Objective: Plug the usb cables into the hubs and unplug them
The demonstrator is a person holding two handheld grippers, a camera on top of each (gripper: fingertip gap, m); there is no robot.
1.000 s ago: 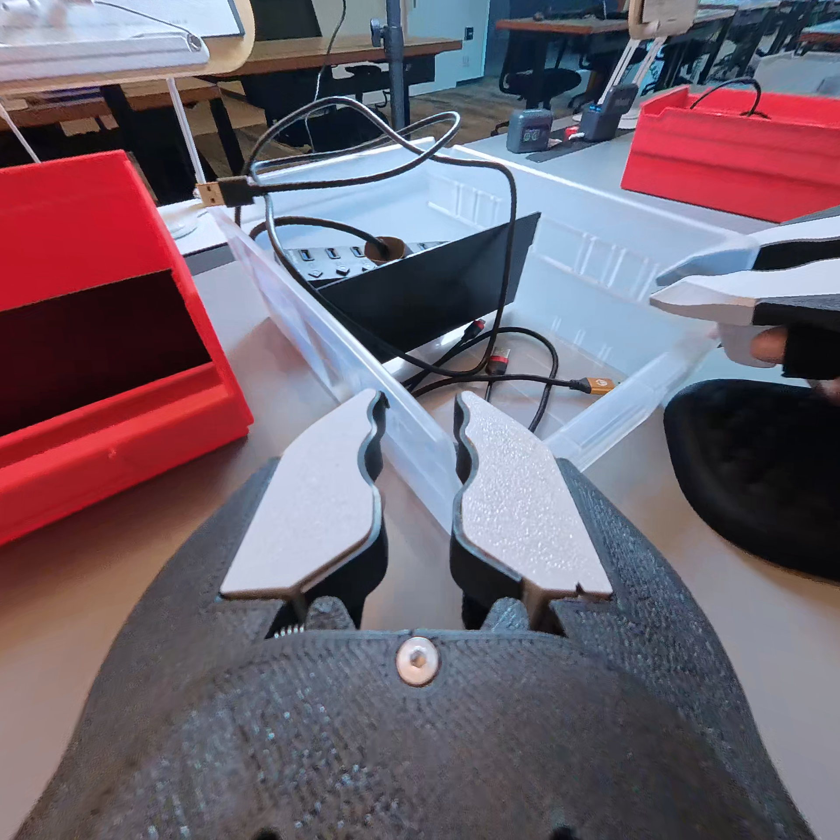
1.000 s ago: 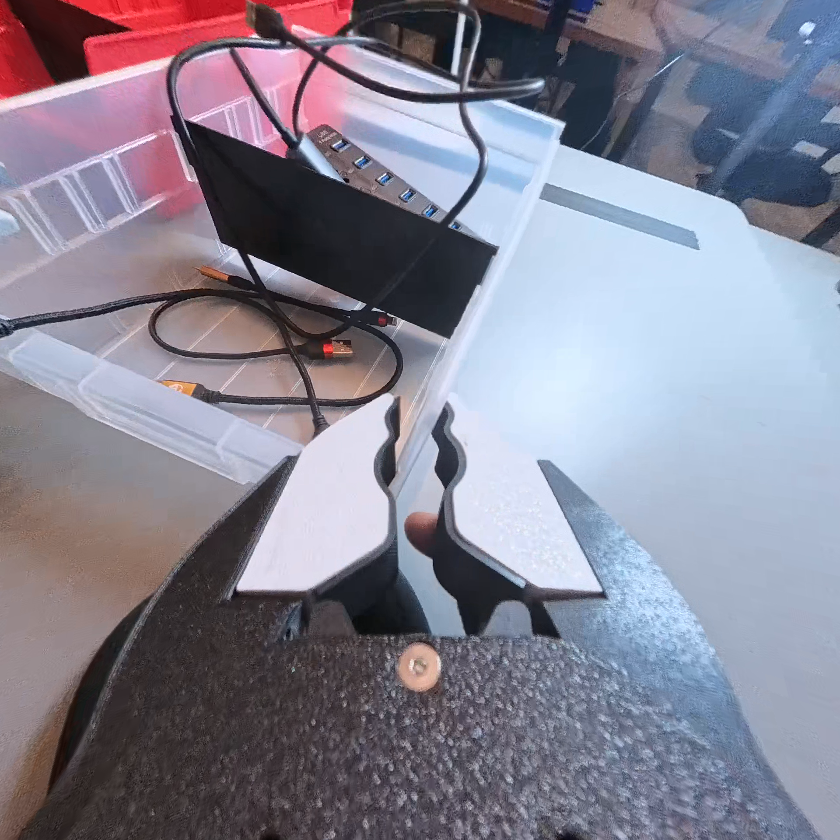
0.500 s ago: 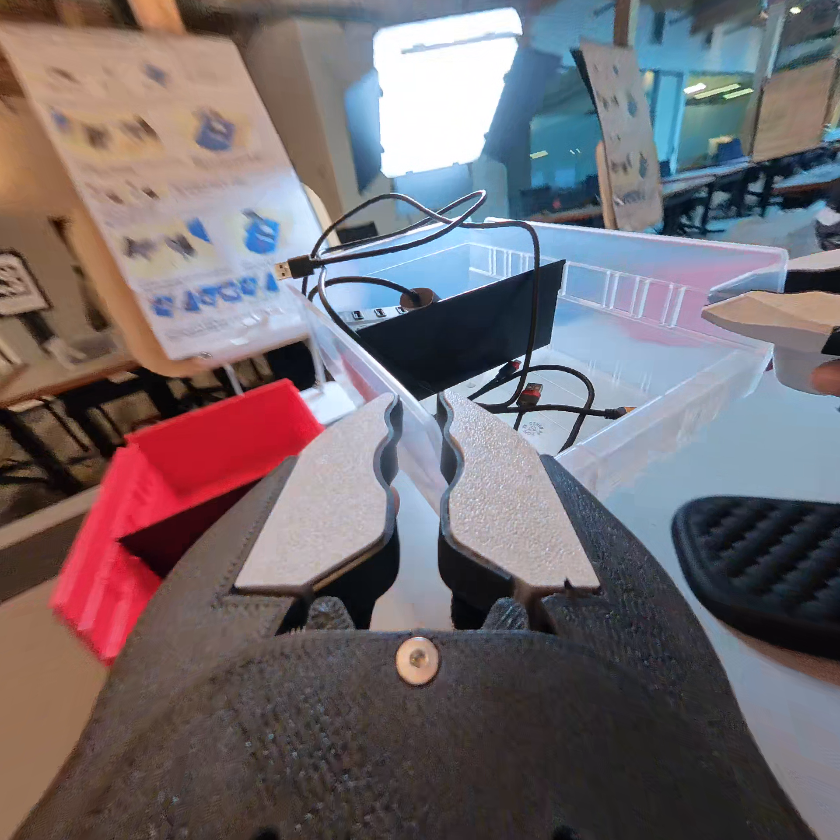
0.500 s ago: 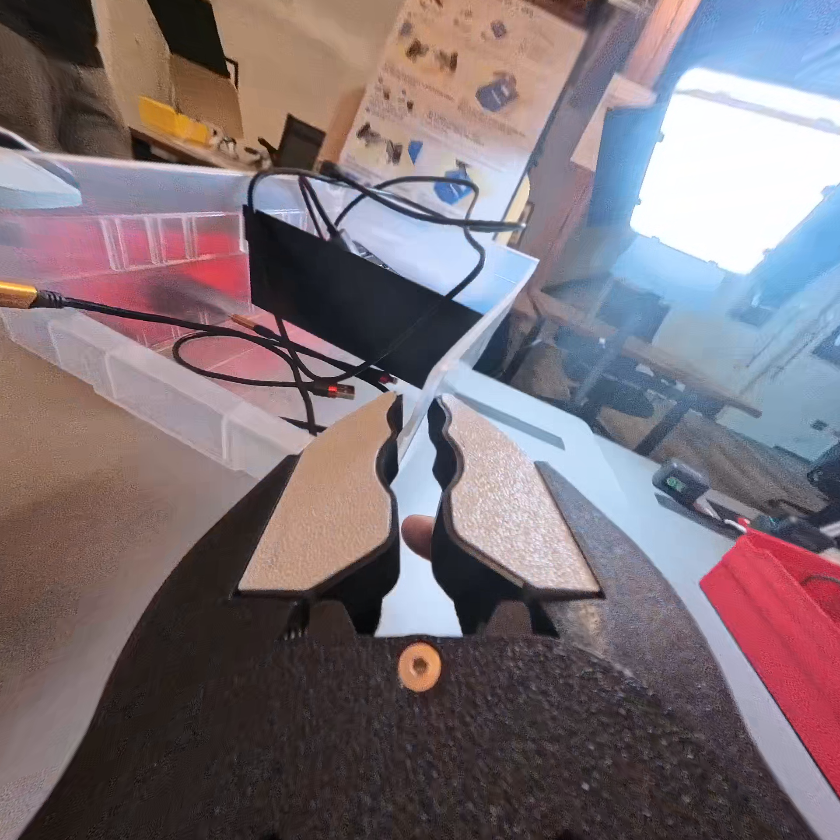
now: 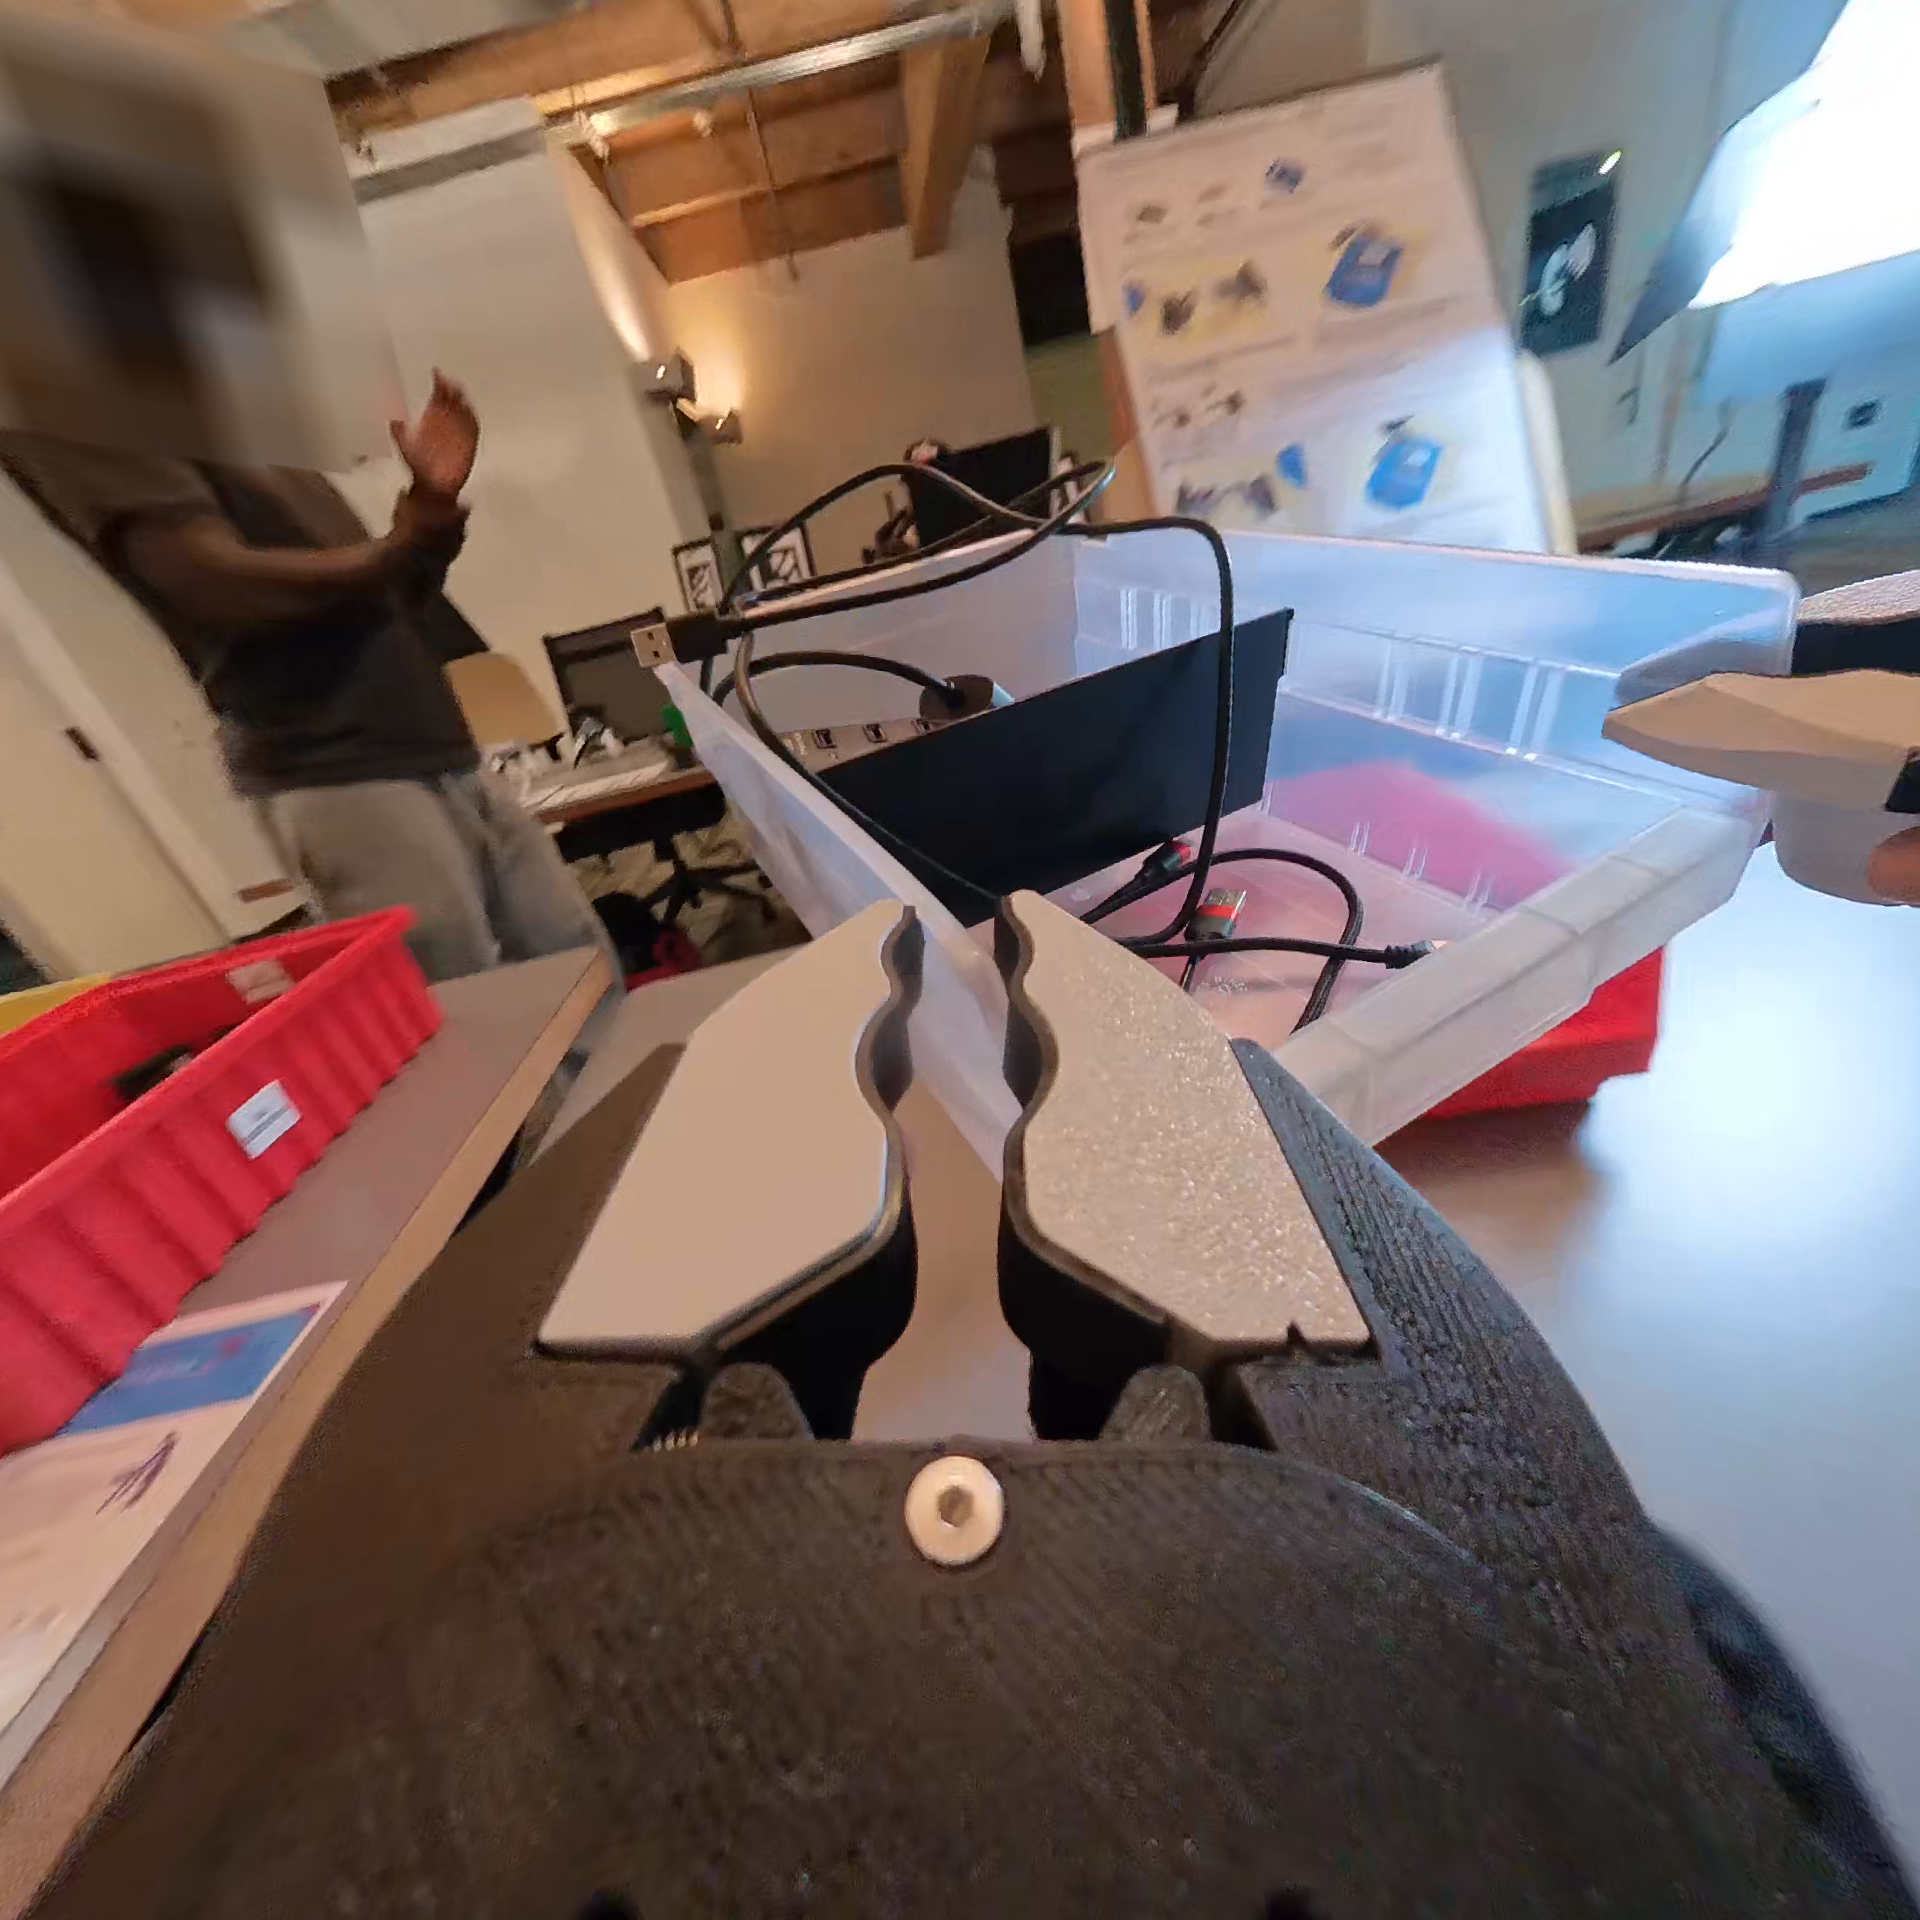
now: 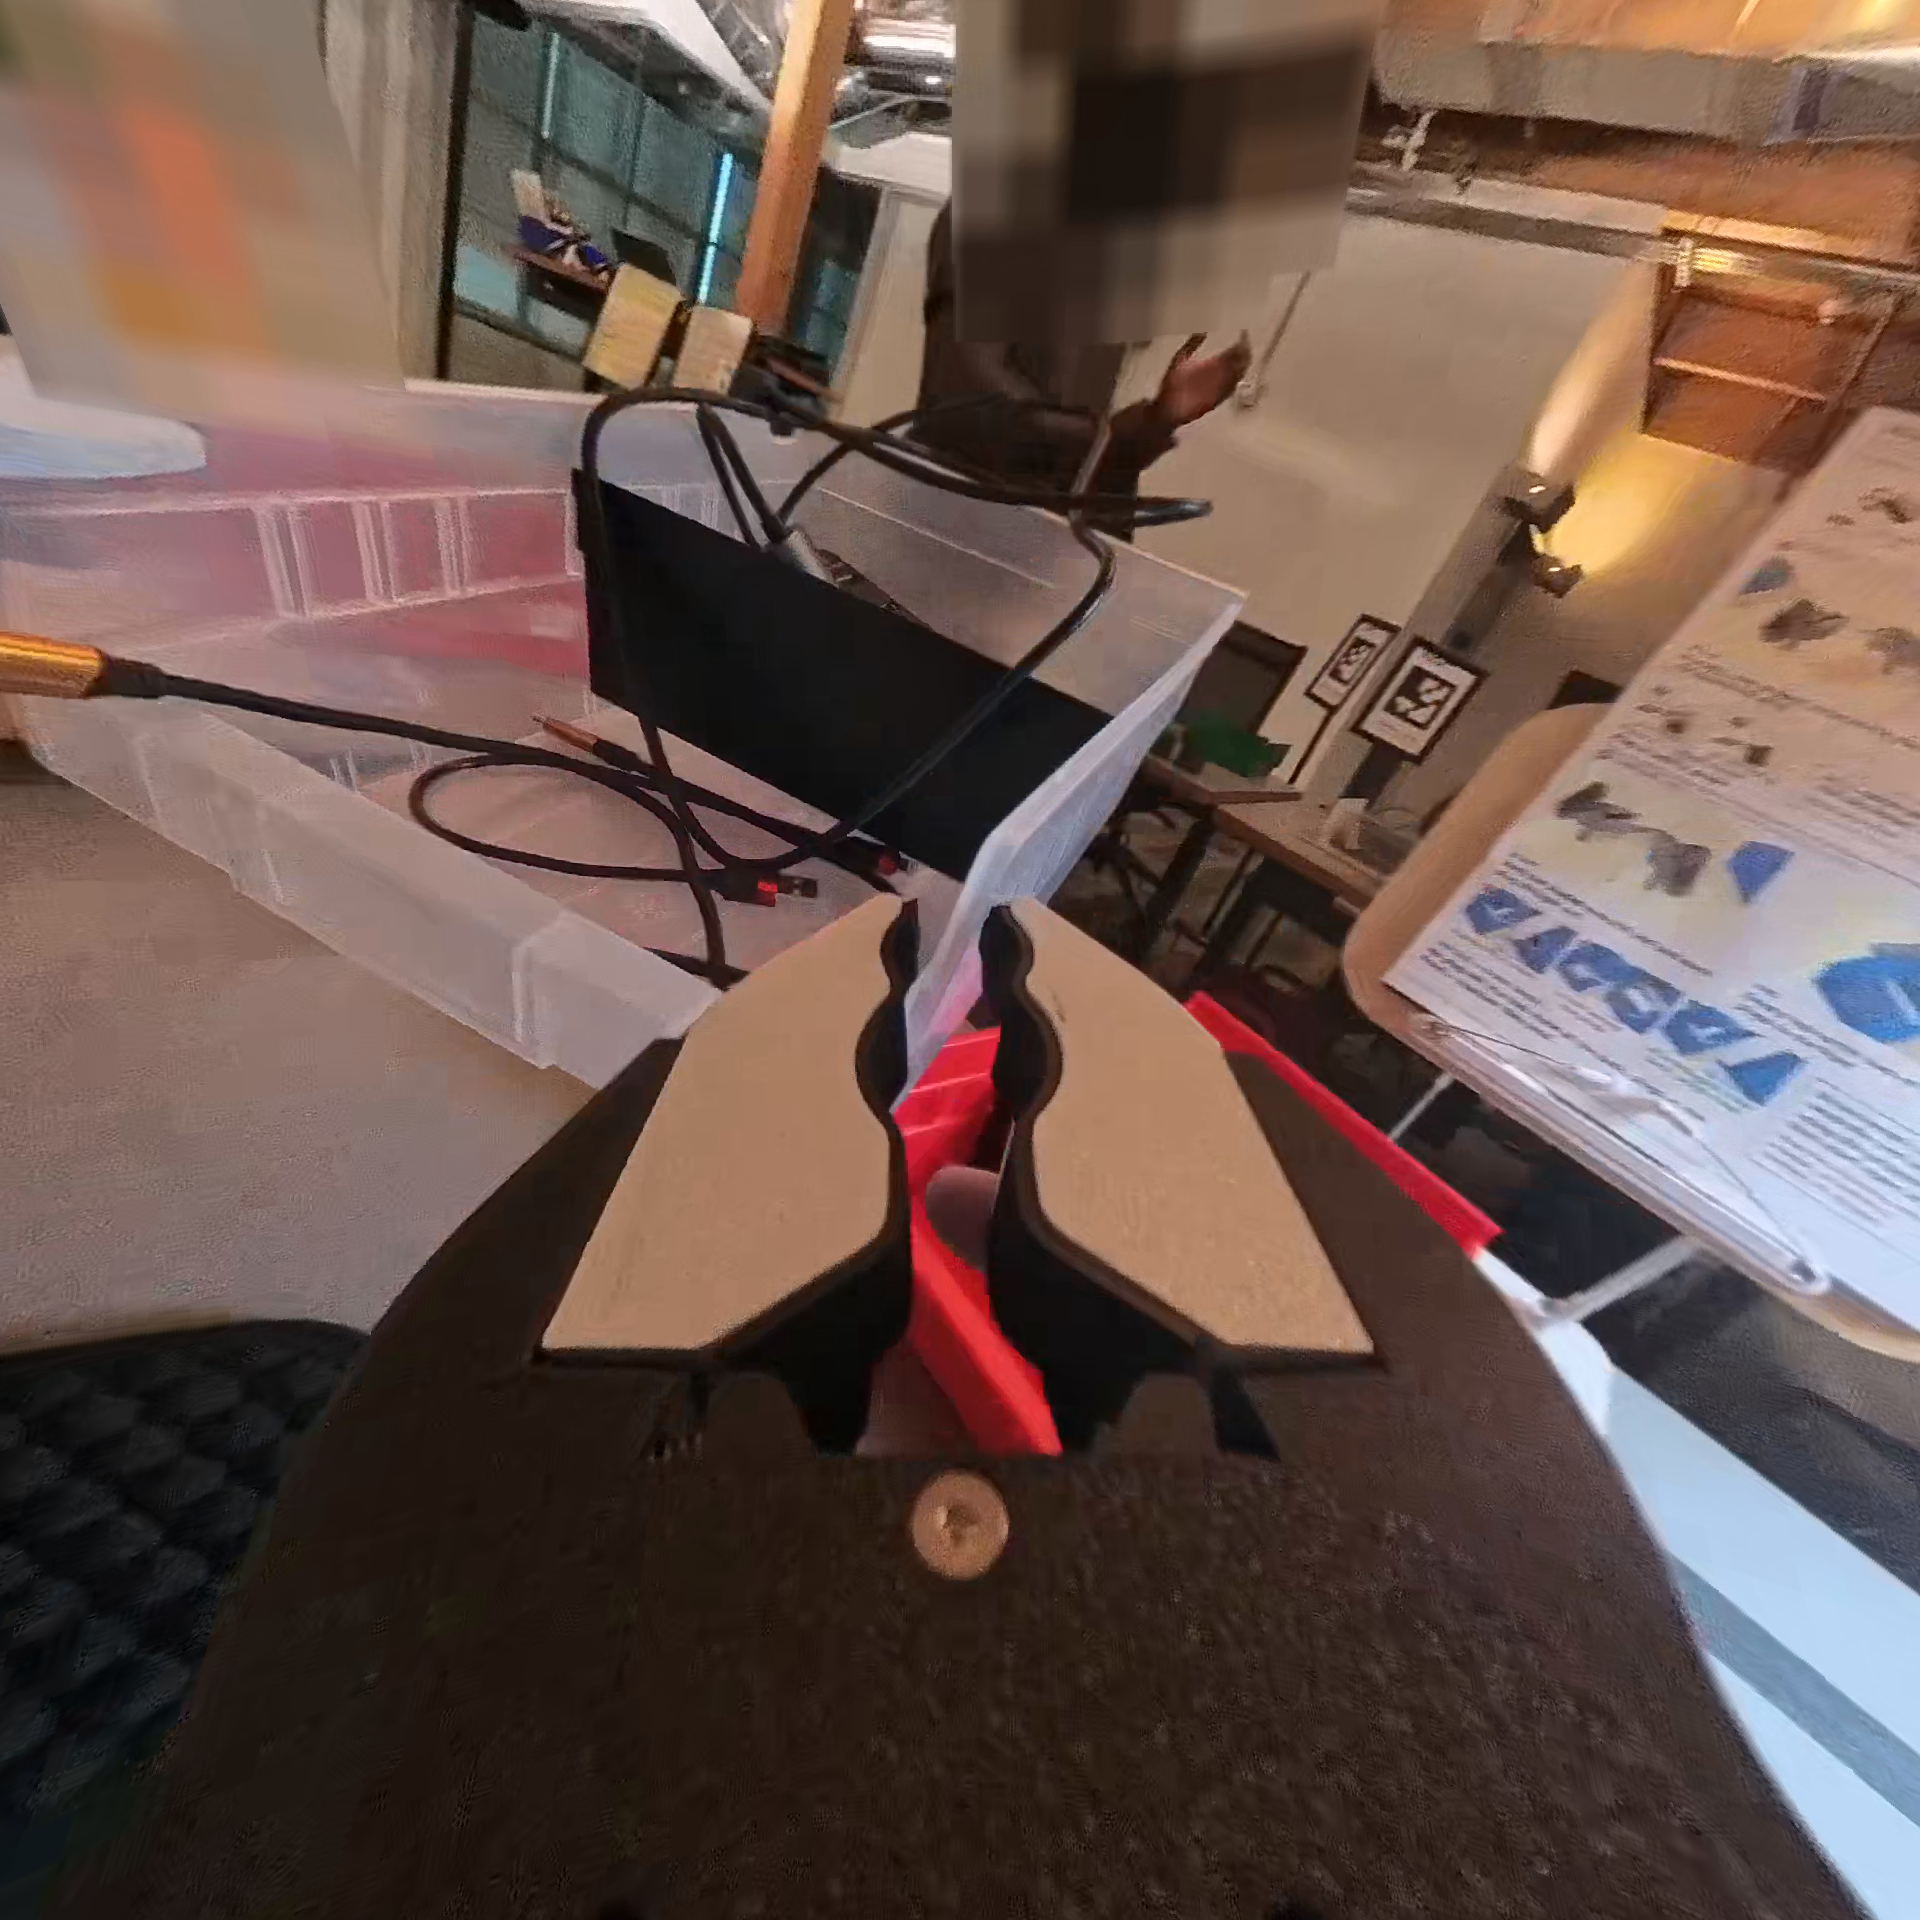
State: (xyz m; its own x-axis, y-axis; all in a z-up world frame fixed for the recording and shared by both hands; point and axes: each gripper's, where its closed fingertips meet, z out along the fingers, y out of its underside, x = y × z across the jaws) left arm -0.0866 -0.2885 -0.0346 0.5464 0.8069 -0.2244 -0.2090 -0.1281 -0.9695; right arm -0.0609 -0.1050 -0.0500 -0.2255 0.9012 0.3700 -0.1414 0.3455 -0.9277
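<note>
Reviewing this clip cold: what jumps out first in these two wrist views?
The clear plastic bin dominates, gripped on opposite walls by the left gripper and right gripper, apparently tilted above the tabletop. Inside, black USB cables loop over a black divider with the hub behind it. A red bin sits at the left.

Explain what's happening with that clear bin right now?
Both handheld grippers are clamped on the clear plastic bin: the left gripper pinches one side wall, the right gripper the opposite wall. The bin is tilted, lifted off the table. Inside it sit a black multi-port USB hub behind a black divider panel, and loose black USB cables. One cable end hangs over the rim. No plugging is under way.
</note>
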